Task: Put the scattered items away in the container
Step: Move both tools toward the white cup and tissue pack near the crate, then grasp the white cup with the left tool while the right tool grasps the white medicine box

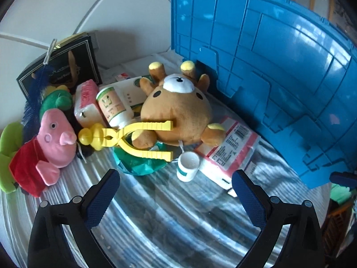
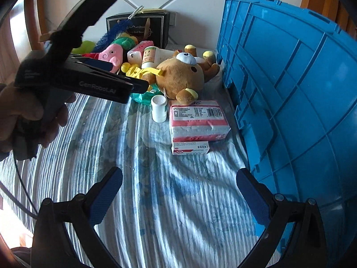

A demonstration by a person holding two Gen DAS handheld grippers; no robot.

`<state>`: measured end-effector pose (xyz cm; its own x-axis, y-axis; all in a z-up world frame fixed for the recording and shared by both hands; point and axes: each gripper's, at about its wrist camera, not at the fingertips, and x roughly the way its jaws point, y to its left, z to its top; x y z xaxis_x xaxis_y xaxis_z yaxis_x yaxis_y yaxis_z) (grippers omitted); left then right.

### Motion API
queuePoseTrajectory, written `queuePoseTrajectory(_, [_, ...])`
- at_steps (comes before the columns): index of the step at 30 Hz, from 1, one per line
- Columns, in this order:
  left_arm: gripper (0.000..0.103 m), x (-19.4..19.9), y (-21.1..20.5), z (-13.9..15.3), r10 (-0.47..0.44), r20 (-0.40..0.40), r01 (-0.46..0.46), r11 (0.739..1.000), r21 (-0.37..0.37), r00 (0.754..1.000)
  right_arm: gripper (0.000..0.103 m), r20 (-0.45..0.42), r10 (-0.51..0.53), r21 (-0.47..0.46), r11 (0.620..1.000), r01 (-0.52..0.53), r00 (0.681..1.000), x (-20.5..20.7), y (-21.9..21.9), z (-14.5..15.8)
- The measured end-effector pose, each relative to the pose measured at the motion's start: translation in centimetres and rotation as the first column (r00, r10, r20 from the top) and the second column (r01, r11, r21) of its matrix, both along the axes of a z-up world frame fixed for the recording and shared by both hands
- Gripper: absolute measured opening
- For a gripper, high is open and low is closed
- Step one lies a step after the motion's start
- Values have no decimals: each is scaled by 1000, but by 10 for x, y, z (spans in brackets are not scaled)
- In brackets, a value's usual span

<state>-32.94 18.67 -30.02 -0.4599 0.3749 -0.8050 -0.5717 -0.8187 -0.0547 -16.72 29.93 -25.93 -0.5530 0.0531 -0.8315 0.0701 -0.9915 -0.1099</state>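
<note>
A brown plush bear (image 1: pixel 178 109) (image 2: pixel 181 76) lies among scattered items on a striped cloth, beside the blue plastic container (image 1: pixel 267 67) (image 2: pixel 290 89). Yellow tongs (image 1: pixel 133 138) (image 2: pixel 142 70) rest against it, with a small white cup (image 1: pixel 188 165) (image 2: pixel 158 108) and a pink-and-white packet (image 1: pixel 229 151) (image 2: pixel 196 120) in front. A pink pig plush (image 1: pixel 55 143) (image 2: pixel 112 57) lies at the left. My left gripper (image 1: pixel 176 192) hovers open just short of the cup. Farther back, my right gripper (image 2: pixel 178 192) is open over bare cloth.
A white medicine bottle (image 1: pixel 112 107) (image 2: pixel 150 58), a green plush (image 1: pixel 55 102), a blue feather (image 1: pixel 38 89) and a black box (image 1: pixel 62 67) (image 2: pixel 142 29) crowd the back. A small red-and-white box (image 2: pixel 189 148) lies by the packet. A hand (image 2: pixel 26 116) holds the left gripper.
</note>
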Motion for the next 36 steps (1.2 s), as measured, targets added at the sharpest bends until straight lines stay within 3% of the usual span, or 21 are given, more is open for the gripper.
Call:
queuePoseTrajectory(6, [85, -23, 23, -62, -32, 44, 34, 998, -56, 999, 103, 50, -14, -15, 1000, 15, 999, 14, 3, -19])
queuePoseTrajectory(12, [74, -30, 33, -76, -36, 41, 38, 998, -48, 999, 103, 70, -25, -27, 999, 27, 997, 13, 9, -28])
queuePoseTrajectory(15, [57, -32, 36, -75, -42, 32, 44, 998, -42, 999, 103, 68, -26, -27, 999, 28, 997, 11, 11, -29])
queuePoseTrajectory(17, [34, -32, 38, -74, -47, 29, 48, 998, -35, 998, 103, 64, -25, -26, 999, 26, 998, 8, 10, -31])
queuePoseTrajectory(26, [33, -15, 24, -62, -50, 35, 50, 999, -14, 998, 103, 9, -18, -36, 999, 19, 1000, -21, 15, -46])
queuePoseTrajectory(36, [33, 7, -20, -28, 5, -6, -4, 1000, 20, 1000, 103, 8, -31, -35, 999, 31, 999, -74, 30, -91])
